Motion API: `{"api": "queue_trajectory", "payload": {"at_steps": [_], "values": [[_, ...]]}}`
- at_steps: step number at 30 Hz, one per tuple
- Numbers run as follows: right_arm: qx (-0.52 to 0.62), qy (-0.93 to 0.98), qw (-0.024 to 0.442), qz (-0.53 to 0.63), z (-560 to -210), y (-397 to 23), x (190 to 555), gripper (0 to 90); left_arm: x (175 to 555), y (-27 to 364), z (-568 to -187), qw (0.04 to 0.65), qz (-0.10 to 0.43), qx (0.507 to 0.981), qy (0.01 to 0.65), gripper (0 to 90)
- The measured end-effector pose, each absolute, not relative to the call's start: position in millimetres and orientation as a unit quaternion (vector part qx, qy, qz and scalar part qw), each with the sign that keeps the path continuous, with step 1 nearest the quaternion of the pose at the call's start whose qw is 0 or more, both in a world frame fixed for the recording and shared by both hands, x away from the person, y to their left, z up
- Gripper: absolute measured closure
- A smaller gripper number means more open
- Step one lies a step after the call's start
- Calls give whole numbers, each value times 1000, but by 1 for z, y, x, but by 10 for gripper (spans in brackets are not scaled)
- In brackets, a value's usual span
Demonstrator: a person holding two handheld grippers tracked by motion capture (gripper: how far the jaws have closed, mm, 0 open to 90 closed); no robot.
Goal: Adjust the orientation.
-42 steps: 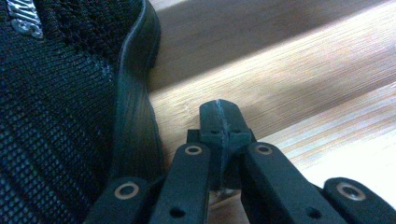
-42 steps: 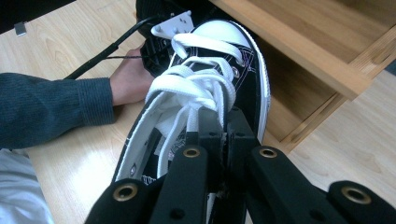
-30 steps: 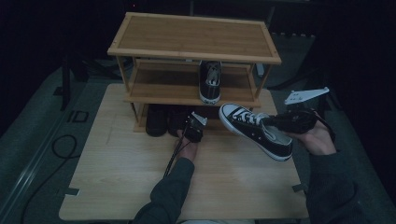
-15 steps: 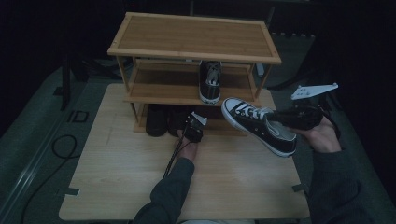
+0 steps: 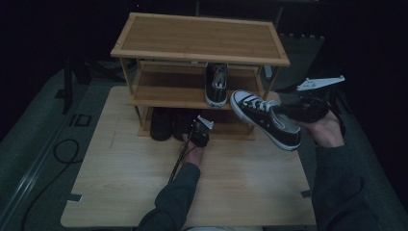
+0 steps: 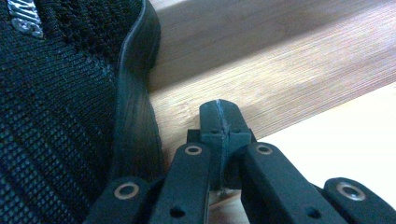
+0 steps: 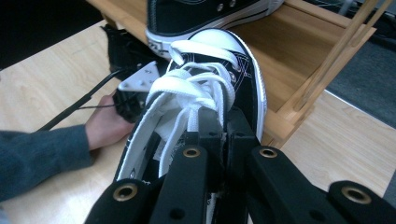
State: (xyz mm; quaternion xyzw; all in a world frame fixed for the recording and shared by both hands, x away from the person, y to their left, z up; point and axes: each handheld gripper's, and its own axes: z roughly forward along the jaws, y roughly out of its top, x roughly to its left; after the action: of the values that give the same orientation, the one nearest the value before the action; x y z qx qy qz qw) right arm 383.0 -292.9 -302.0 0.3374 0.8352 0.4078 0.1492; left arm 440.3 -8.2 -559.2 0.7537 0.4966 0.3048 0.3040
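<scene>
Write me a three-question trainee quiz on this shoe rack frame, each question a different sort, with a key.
1. True or false: the right gripper is shut on the sneaker.
2. Where does the matching sneaker stand? A top shelf, B middle shelf, C table.
3. What lies just beside the left gripper in its own view?

Key:
1. True; its jaws pinch the sneaker's side wall, with the sneaker held off the table.
2. B.
3. A black mesh shoe on the rack's bottom shelf; the jaws are shut on nothing.
</scene>
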Motion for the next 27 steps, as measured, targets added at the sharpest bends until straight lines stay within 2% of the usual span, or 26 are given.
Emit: {"api": "queue_trajectory", "payload": {"at_steps": [11, 19, 27], "values": [[371, 819, 169, 404, -304, -280, 406, 881, 440, -8, -559, 305, 306, 753, 497, 900], [398, 805, 202, 390, -309, -264, 421, 881, 440, -8, -559, 304, 304, 754, 497, 900], [420, 788, 209, 400, -313, -253, 436, 881, 440, -8, -559, 304, 304, 754, 497, 900]]}}
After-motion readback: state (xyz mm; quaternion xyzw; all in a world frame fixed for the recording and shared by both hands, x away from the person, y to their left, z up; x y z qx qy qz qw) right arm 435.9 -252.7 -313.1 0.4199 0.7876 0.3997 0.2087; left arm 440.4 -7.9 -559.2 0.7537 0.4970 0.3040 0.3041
